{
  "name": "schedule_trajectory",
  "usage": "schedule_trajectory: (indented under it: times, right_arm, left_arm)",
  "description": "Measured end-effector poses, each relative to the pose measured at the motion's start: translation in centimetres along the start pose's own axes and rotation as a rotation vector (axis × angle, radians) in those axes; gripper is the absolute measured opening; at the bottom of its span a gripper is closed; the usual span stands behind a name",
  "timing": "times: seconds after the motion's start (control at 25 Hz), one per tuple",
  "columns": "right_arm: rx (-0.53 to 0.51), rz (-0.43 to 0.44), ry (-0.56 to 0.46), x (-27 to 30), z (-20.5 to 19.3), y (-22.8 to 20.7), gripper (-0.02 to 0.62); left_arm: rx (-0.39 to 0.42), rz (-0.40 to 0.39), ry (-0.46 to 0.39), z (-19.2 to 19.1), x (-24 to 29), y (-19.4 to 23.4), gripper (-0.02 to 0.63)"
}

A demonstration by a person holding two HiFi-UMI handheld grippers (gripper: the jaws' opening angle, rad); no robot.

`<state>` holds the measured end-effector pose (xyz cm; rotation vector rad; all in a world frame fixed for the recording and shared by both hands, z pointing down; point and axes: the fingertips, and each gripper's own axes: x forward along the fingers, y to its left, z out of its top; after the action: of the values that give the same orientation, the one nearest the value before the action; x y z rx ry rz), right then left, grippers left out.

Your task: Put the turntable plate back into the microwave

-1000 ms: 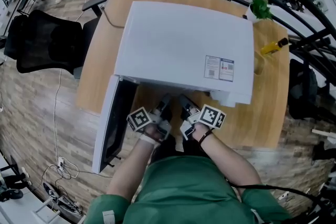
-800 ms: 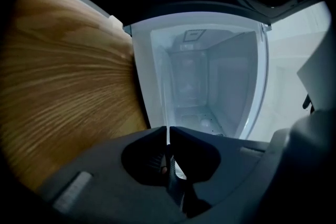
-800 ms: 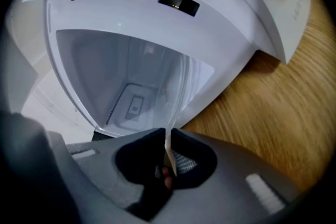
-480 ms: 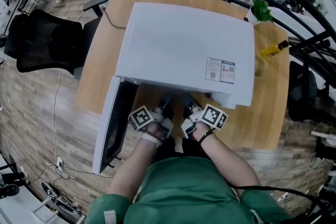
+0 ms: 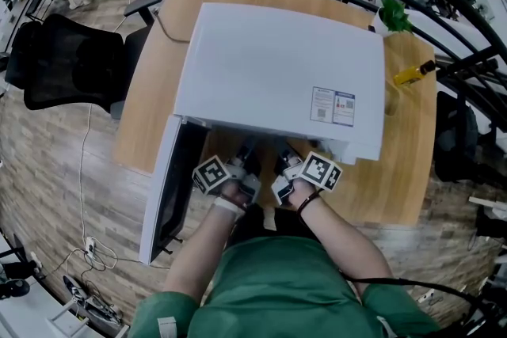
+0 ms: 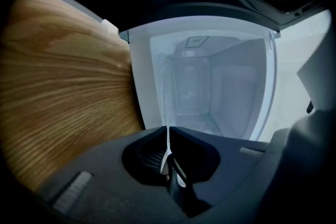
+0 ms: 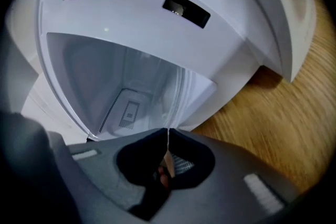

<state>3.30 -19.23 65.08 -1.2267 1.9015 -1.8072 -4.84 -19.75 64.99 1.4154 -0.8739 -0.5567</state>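
The left gripper (image 6: 168, 131) has its jaws drawn almost together, pinched on the thin rim of the clear glass turntable plate (image 6: 168, 107), which shows edge-on as a pale line running out from between the tips. The right gripper (image 7: 168, 132) grips the same plate the same way. Both pairs of jaws have just been closing, with the rim between them. The plate is at the mouth of the white microwave (image 5: 277, 67), in front of the cavity; how far it reaches in cannot be told. The microwave door (image 5: 166, 194) hangs open at the left. In all there are two grippers, one plate and one microwave on one wooden table (image 5: 404, 170), with one black office chair (image 5: 71, 59) beside it.
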Motion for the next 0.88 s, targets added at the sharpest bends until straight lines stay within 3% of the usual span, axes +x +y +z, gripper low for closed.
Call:
schedule_trajectory:
  times: [0.24,0.48,0.88]
  right_arm:
    - [0.014,0.002,-0.015,0.5,1.0,0.0,0.011]
    - [-0.035,0.095,0.015,1.7,0.7,3.3,0.003]
    - [-0.044,0.062,0.035,0.5,-0.5,1.9,0.003]
  left_arm:
    - [0.006,-0.002,0.000,0.4,1.0,-0.4,0.021]
    - [0.038,-0.036,0.013,0.5,1.8,-1.7,0.011]
    - [0.049,-0.016,0.024,-0.1,0.3,-1.3,0.012]
